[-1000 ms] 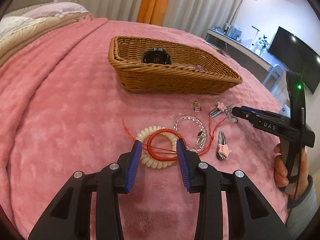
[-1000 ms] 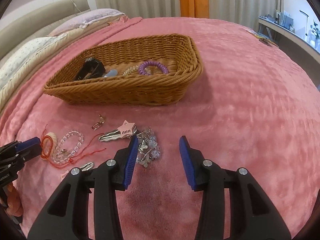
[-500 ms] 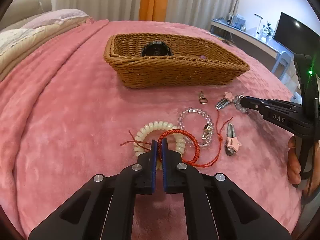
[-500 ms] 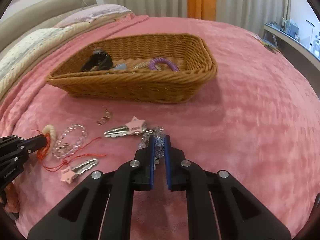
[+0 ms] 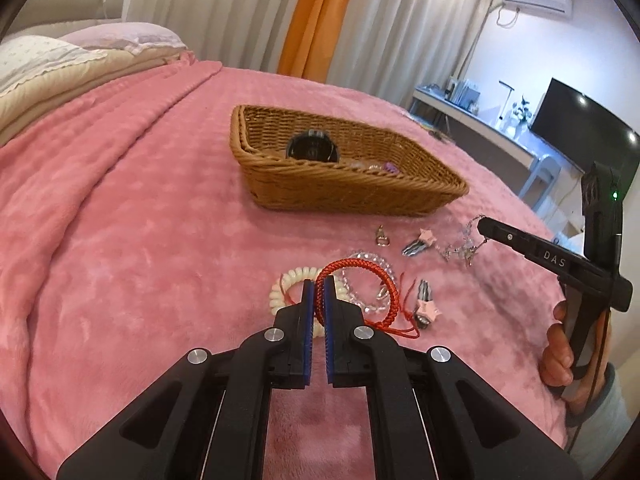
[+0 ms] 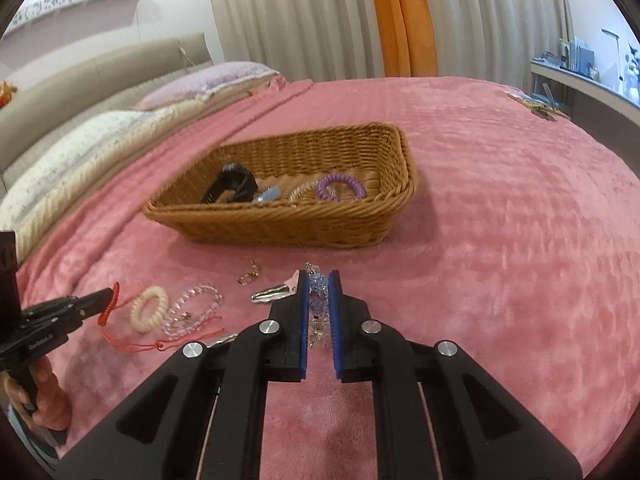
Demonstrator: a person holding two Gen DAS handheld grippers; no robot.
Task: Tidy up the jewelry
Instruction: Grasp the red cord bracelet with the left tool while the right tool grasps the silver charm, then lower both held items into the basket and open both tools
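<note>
Red braided cord, the bracelet (image 5: 356, 280), is pinched at its near rim between the blue pads of the left claw (image 5: 319, 284), which is closed down onto it so that the loop stands tilted above the pink blanket (image 5: 132, 260) while its loose tails trail on the fabric; a grip on the rim seems chosen because a thin cord lying flat offers little else to seize. A crystal beaded chain (image 6: 318, 285) is clamped in the same way by the right claw (image 6: 319, 280), its jaws drawn nearly together, with more of the chain hanging between the fingers. Both pieces are held just off the bed, in front of the wicker basket (image 6: 280, 224), which is judged to be their destination, since a black hair claw clip (image 6: 230, 188), a purple coil tie (image 6: 340, 188) and other small items are already gathered inside it. Left on the blanket between claws and basket are a cream coil tie (image 5: 290, 284), a clear bead bracelet (image 6: 196, 306), two star-tipped hair clips (image 5: 418, 242) (image 5: 426, 306) and a small metal clasp (image 5: 382, 236), kept close together so that each can be reached in turn. Pillows (image 6: 100, 136) and curtains (image 5: 240, 12) are seen beyond.
</note>
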